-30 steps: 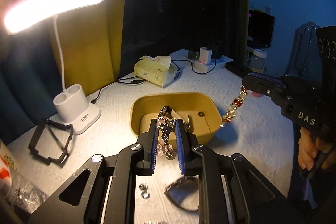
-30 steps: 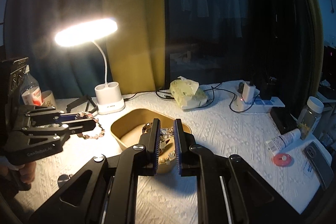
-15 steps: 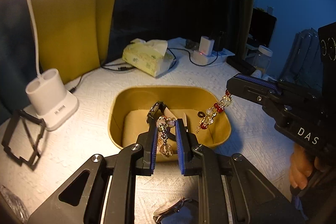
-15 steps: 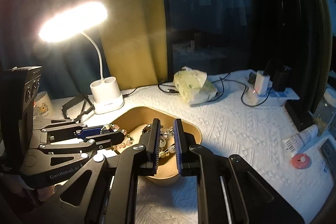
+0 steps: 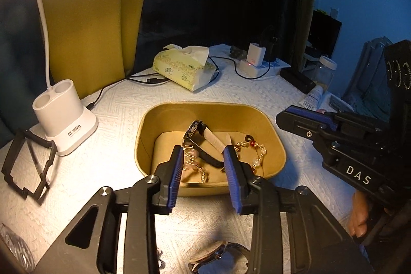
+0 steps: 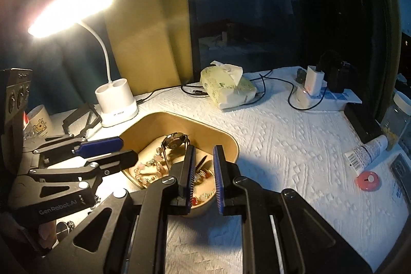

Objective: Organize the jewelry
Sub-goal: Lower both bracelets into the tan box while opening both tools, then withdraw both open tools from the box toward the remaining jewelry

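**Operator:** Left wrist view: my left claw [image 5: 203, 149] hangs over the near end of the tan, rounded-rectangle tray [image 5: 213, 109]. Its jaws are opening and the blue pads [image 5: 177, 171] touch nothing.

**Spotter:** Where is the jewelry?

**Operator:** It is in the tray. A chain bracelet of pale pink and gold beads [image 5: 192, 166] lies on the tray floor beneath the gap between my pads. A gold bracelet with red beads [image 5: 253, 150] lies toward the tray's right side. Between them a wristwatch with a dark round face and a pale strap [image 5: 197, 130] stands tilted on its edge.

**Spotter:** And your right hand?

**Operator:** My right claw [image 6: 204, 147] points down over the tray's right corner. Its jaws are drawn close with only a narrow slit between them, and they hold nothing. The beads I see through the slit lie in the tray below.

**Spotter:** Anything outside the tray?

**Operator:** A second metal-cased wristwatch [image 5: 221, 256] lies on the white quilted table [image 5: 123, 107], partly hidden under my left claw's frame. A white gooseneck desk lamp [image 5: 64, 125] stands to the left, lit.
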`<state>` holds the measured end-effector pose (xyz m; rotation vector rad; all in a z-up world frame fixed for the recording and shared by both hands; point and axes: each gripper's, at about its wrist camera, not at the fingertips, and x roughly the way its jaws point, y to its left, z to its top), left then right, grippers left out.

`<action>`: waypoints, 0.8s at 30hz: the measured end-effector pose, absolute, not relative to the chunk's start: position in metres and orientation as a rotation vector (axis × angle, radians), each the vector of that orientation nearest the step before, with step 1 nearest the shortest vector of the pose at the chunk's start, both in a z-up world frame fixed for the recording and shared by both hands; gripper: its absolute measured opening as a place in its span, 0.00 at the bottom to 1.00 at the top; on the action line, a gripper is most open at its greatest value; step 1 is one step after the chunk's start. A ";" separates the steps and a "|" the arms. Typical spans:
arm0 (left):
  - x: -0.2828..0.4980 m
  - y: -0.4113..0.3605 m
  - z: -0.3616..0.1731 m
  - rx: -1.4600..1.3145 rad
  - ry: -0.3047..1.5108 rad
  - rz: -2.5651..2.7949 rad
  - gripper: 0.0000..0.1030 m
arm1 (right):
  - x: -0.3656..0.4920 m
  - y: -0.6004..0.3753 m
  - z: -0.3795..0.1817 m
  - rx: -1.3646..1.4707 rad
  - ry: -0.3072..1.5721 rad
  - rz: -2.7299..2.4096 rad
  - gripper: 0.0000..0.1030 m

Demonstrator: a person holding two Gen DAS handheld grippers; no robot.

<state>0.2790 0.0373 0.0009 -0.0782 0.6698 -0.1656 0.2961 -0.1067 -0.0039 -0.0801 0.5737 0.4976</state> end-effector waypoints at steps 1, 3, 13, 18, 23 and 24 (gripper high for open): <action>0.277 0.038 0.002 -0.078 0.665 -0.165 0.35 | 0.295 -0.109 -0.003 -0.080 0.575 0.489 0.18; 0.272 0.038 0.006 -0.073 0.657 -0.162 0.37 | 0.292 -0.111 -0.001 -0.081 0.571 0.475 0.24; 0.240 0.030 0.026 -0.064 0.595 -0.188 0.46 | 0.269 -0.132 0.009 -0.059 0.561 0.407 0.58; 0.228 0.025 0.031 -0.063 0.576 -0.205 0.46 | 0.253 -0.141 0.013 -0.060 0.551 0.373 0.60; 0.213 0.021 0.036 -0.057 0.559 -0.219 0.46 | 0.238 -0.148 0.016 -0.064 0.541 0.347 0.61; 0.210 0.020 0.037 -0.056 0.555 -0.221 0.46 | 0.235 -0.150 0.016 -0.064 0.539 0.343 0.61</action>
